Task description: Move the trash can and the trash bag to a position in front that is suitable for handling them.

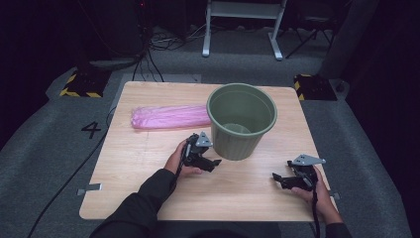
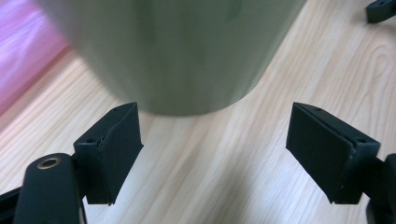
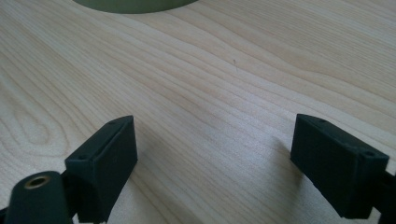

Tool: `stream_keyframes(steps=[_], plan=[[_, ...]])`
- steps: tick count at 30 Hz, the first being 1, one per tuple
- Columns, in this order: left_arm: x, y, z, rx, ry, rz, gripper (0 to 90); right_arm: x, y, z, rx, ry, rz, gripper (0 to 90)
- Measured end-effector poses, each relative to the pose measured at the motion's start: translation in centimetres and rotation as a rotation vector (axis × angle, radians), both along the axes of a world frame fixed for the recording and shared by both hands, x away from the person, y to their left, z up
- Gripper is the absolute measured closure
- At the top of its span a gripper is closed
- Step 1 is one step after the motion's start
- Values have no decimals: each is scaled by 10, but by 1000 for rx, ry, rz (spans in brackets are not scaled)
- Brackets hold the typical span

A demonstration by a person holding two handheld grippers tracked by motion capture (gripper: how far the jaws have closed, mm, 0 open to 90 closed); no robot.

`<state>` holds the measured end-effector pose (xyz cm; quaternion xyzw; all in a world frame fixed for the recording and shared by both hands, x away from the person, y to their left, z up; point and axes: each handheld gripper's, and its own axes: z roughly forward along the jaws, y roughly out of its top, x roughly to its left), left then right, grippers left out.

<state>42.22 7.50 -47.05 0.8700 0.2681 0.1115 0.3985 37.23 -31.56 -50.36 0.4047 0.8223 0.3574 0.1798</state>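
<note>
Pale wooden desk with rounded corners (image 1: 148, 163), seen from above on a grey carpeted floor. Standing a little right of the desk's middle, toward the far edge: round olive-green plastic bin with ribbed sides (image 1: 241, 121), upright, mouth open, apparently empty. Lying just left of it, near the far-left corner: flat pink pack of folded plastic bags (image 1: 171, 117), its right end meeting the bin's wall or tucked just behind it; which of the two, impossible to tell.

Left black two-jaw gripper (image 1: 214, 162), held in a hand at the desk's middle, aimed at the foot of the green bin. Jaws wide apart, nothing between them; in the left gripper view the bin's lower wall (image 2: 177, 51) looms just beyond the pads, near but apparently not touching.

Right black two-jaw gripper (image 1: 278, 178), resting near the right edge toward the near-right corner, well apart from the bin. Jaws likewise spread wide over bare wood, holding nothing.

Likely step in hand: bringing the left gripper to the bin. To do it well: low and level approach, grip on the rim instead of the broad body, slow closing so the light bin stays upright, pink pack left undisturbed.
</note>
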Motion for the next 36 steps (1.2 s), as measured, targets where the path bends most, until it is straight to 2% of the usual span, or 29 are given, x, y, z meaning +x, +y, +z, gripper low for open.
stream_keyframes(steps=[1,3,4,5,6,7,8,9,10,12,13,16,21,22,30,32,34,35,36], plan=[[0,0,0,0,0,0,178,0,0,0,0,0,0,145],[1,11,1,12,0,24,177,0,0,0,0,0,0,145],[2,24,1,16,4,57,176,0,0,0,0,0,1,145],[2,24,1,16,4,57,176,0,0,0,0,0,1,145],[4,38,2,28,-15,90,176,0,0,0,0,0,0,145],[4,38,2,28,-15,90,176,0,0,0,0,0,0,145],[5,45,2,29,-14,107,176,0,0,0,0,0,0,145],[7,60,2,37,-24,139,176,0,0,0,0,0,1,145],[7,60,2,37,-24,139,176,0,0,0,0,0,0,145],[11,81,2,29,-28,190,176,0,0,0,0,0,0,145],[11,81,2,29,-28,190,176,0,0,0,0,0,1,145],[13,103,4,20,-48,246,177,0,0,0,0,0,0,145],[17,122,5,19,-56,296,179,0,0,0,0,0,0,145],[18,125,5,30,-68,308,179,0,0,0,0,0,0,145],[24,145,0,65,-85,362,188,0,0,0,0,0,0,146],[27,153,-1,76,-80,389,194,0,0,0,0,0,-1,146],[30,157,-1,64,-68,397,191,0,0,0,0,0,0,146],[32,164,0,51,-71,430,190,0,0,0,0,0,-1,146],[32,164,0,51,-71,430,191,0,0,0,0,0,-1,146]])
